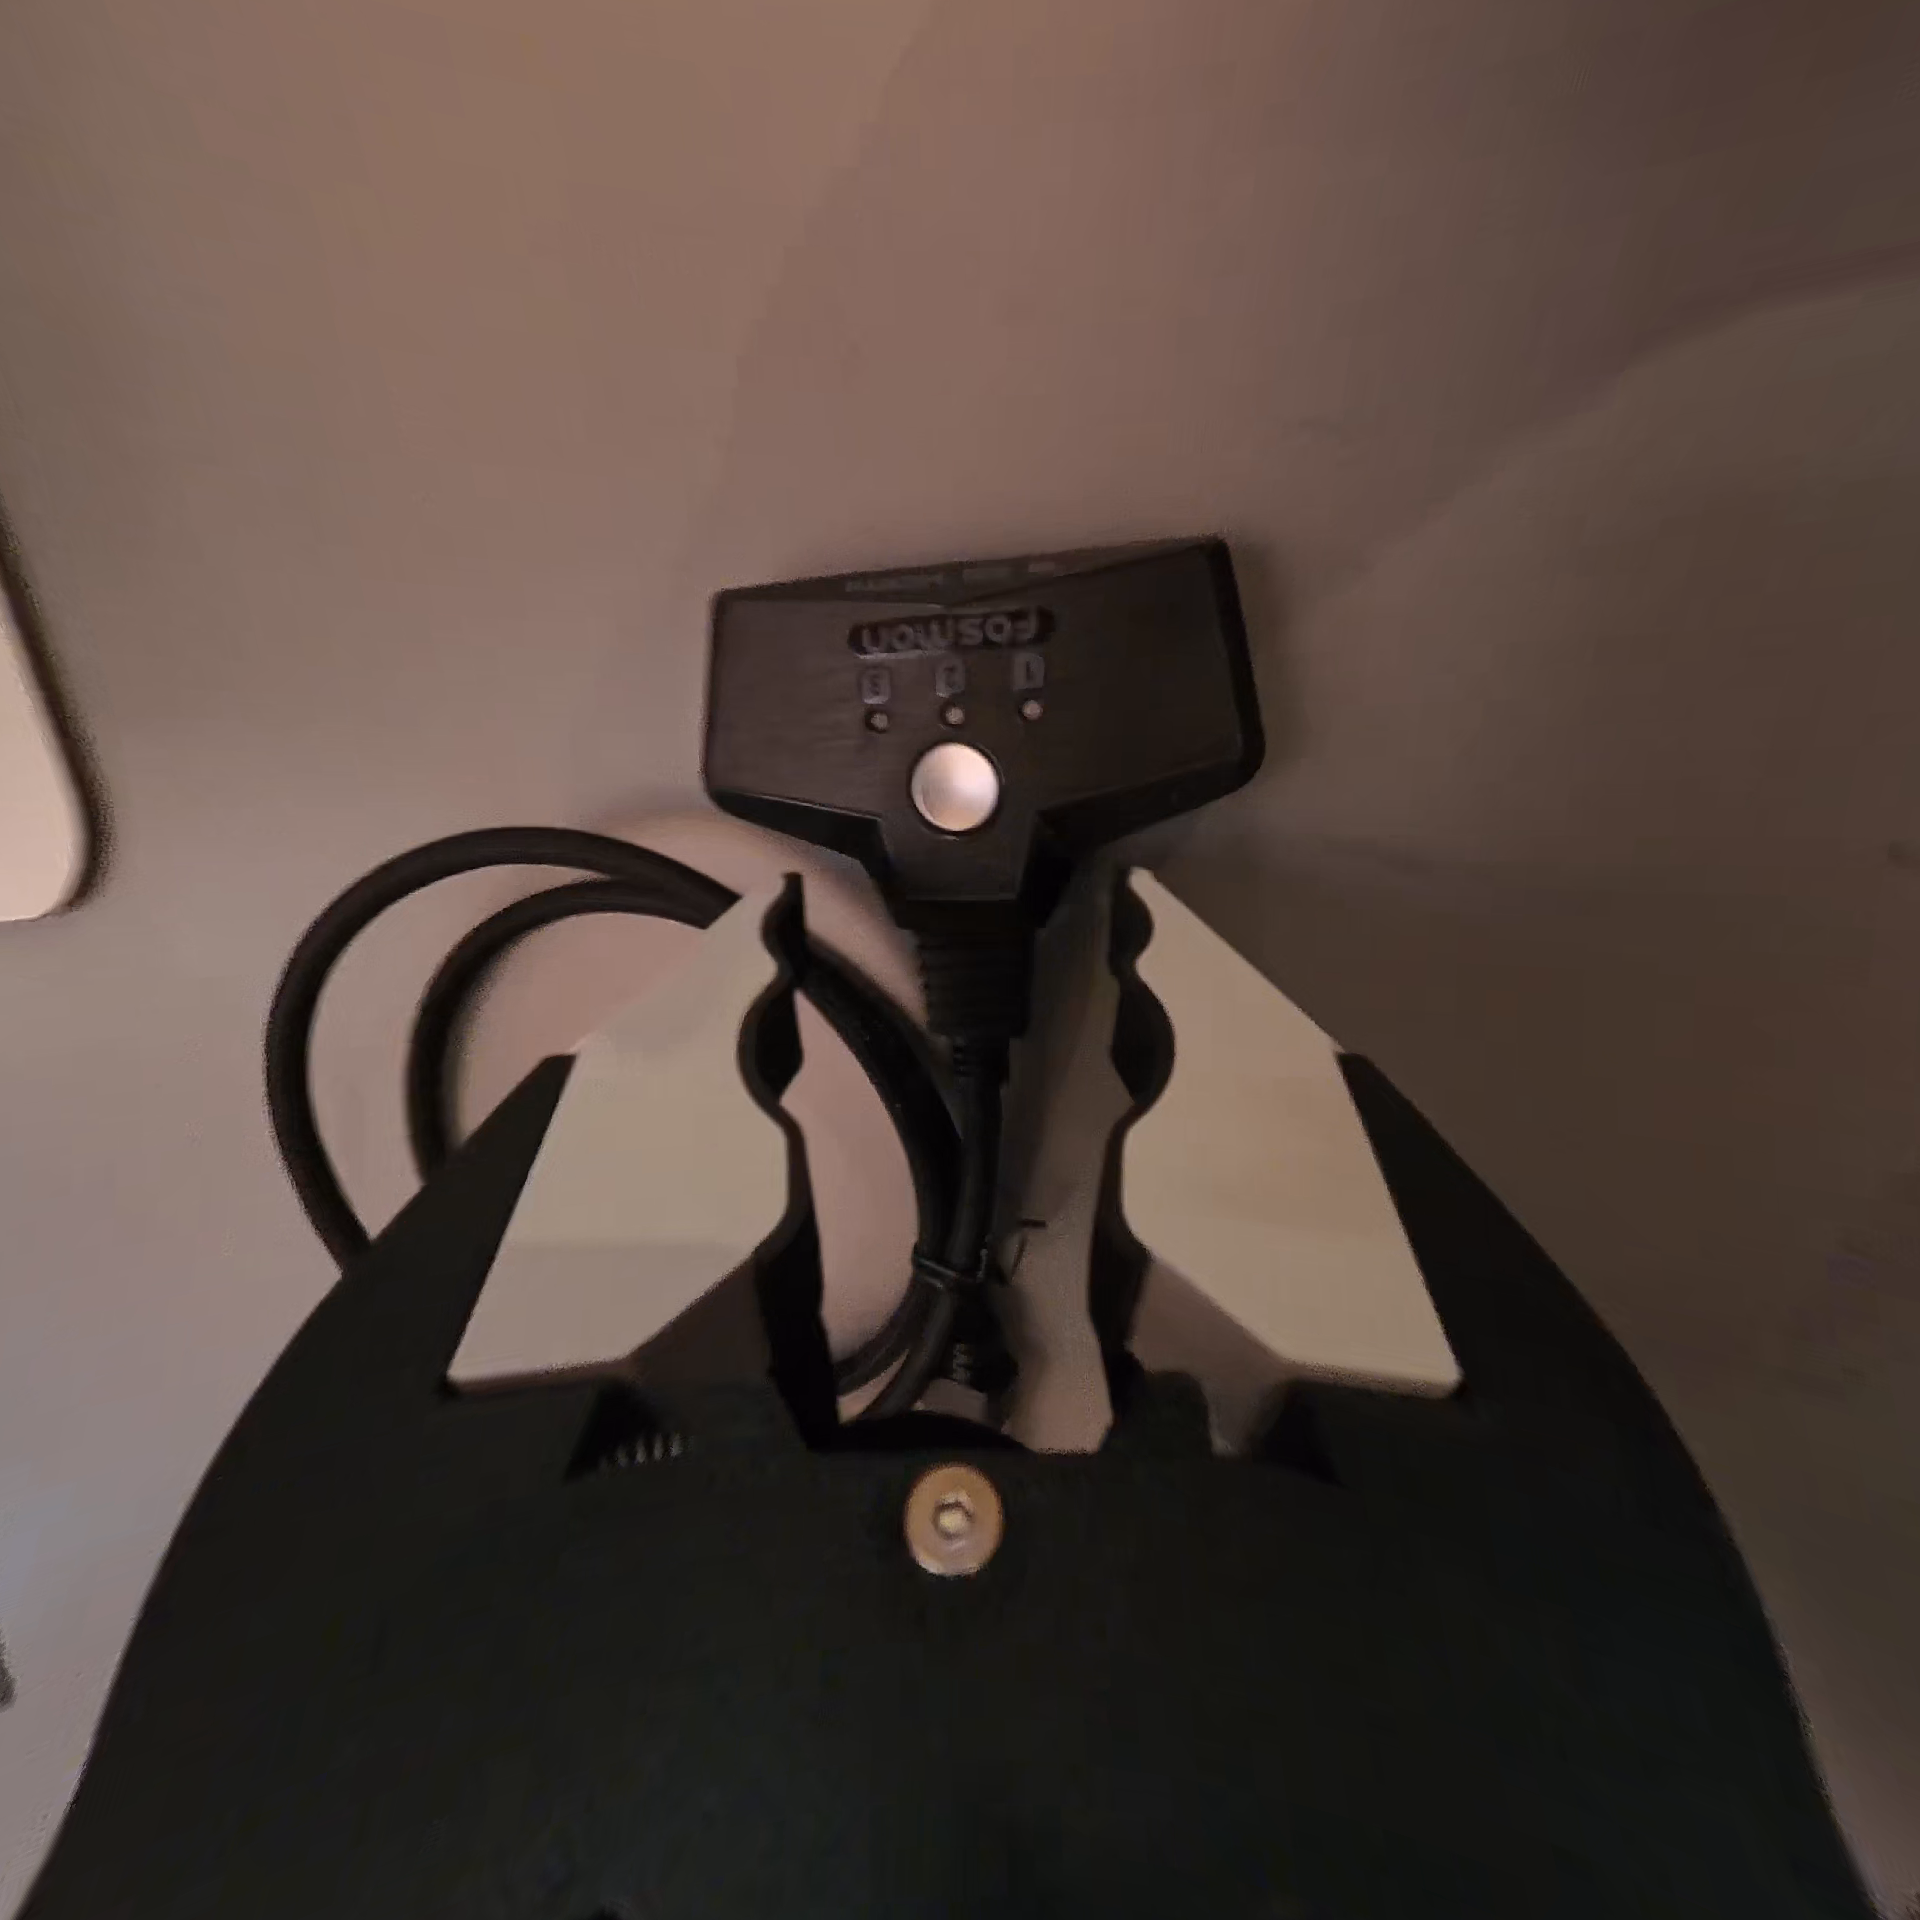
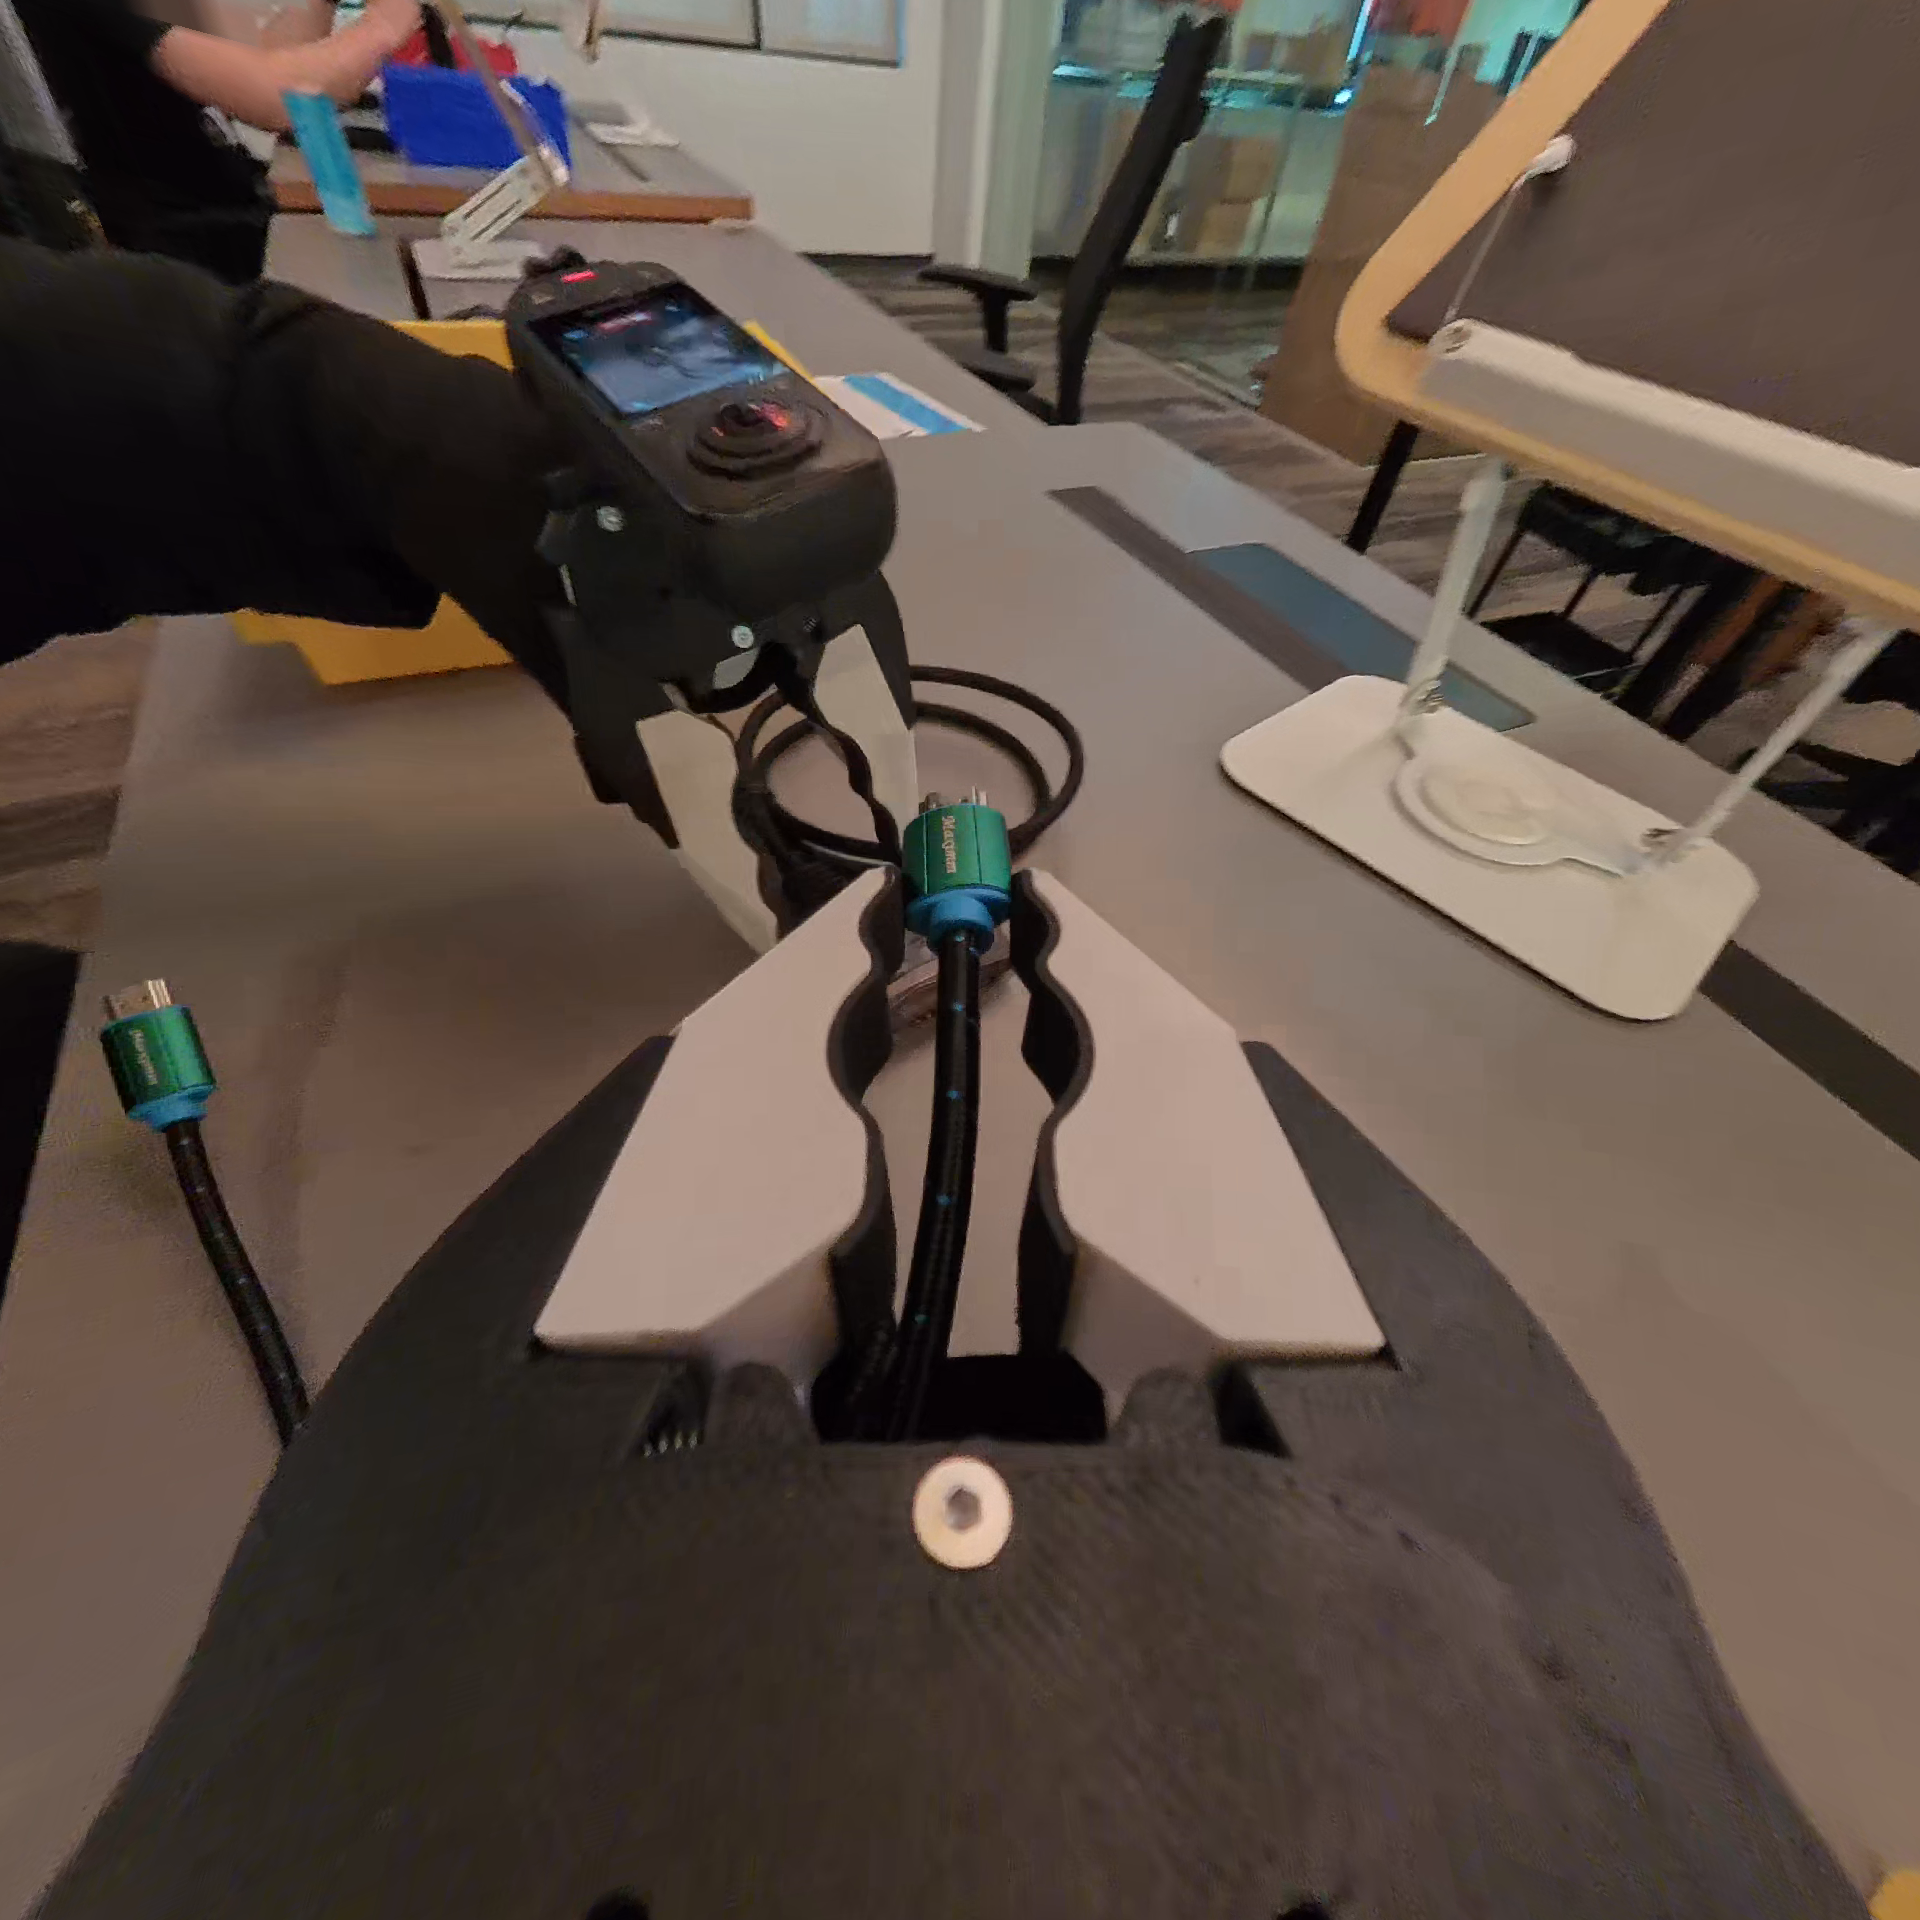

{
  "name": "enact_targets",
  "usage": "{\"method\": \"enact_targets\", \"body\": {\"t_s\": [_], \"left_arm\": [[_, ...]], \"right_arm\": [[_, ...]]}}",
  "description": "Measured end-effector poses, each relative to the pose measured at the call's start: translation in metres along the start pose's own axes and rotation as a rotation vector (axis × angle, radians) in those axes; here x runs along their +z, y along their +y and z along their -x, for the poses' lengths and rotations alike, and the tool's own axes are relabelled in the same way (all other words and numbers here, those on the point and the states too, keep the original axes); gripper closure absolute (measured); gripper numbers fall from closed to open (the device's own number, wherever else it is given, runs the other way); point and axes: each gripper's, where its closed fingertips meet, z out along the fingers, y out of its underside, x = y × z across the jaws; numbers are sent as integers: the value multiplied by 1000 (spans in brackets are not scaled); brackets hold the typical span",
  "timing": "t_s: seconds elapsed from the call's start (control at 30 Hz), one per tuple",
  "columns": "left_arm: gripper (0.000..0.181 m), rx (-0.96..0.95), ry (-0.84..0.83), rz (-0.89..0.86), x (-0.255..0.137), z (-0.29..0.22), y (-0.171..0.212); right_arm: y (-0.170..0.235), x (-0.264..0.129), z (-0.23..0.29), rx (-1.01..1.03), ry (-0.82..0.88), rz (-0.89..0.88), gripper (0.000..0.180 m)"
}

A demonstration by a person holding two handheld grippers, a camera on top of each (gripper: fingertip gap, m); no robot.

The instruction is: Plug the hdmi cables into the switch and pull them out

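In the left wrist view a black HDMI switch (image 1: 982, 707) with a round silver button lies flat on the grey table (image 1: 1455, 727). My left gripper (image 1: 961, 883) is open, its fingers straddling the switch's narrow neck without touching it. The switch's own black cable (image 1: 343, 987) loops to the left. In the right wrist view my right gripper (image 2: 956, 888) is shut on a green HDMI plug (image 2: 954, 852) at its blue collar, and its braided cable runs back between the fingers. The left gripper (image 2: 790, 821) points down just beyond it. A second green plug (image 2: 156, 1049) lies at the left.
A white stand (image 2: 1486, 831) carrying a wood-framed panel sits at the right. A yellow bin (image 2: 364, 644) is behind the left hand's black sleeve (image 2: 208, 436). An office chair (image 2: 1101, 239) and a person at another table are in the background. A pale rounded object (image 1: 42, 748) is at the left edge. About 15 cm separates my left fingertips from my right.
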Motion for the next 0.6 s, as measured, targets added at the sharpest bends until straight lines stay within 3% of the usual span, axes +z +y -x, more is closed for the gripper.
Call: {"method": "enact_targets", "body": {"t_s": [0.1,0.2,0.37,0.5,0.57,0.6], "left_arm": [[115,-5,-103,-65,-21,15,-15],[117,29,-263,-151,-50,32,-38],[128,347,-576,-303,-94,23,-101],[144,543,-632,-283,-92,1,-122],[168,591,-651,-269,-89,-2,-124],[169,601,-662,-269,-90,-2,-125]], "right_arm": [[-2,-3,-6,0,25,-17,163],[0,-2,-3,-12,10,-6,163],[-4,2,15,26,-99,-20,163],[-8,2,24,81,-166,-52,163],[-9,1,27,104,-194,-63,163],[-9,0,27,110,-199,-65,163]]}}
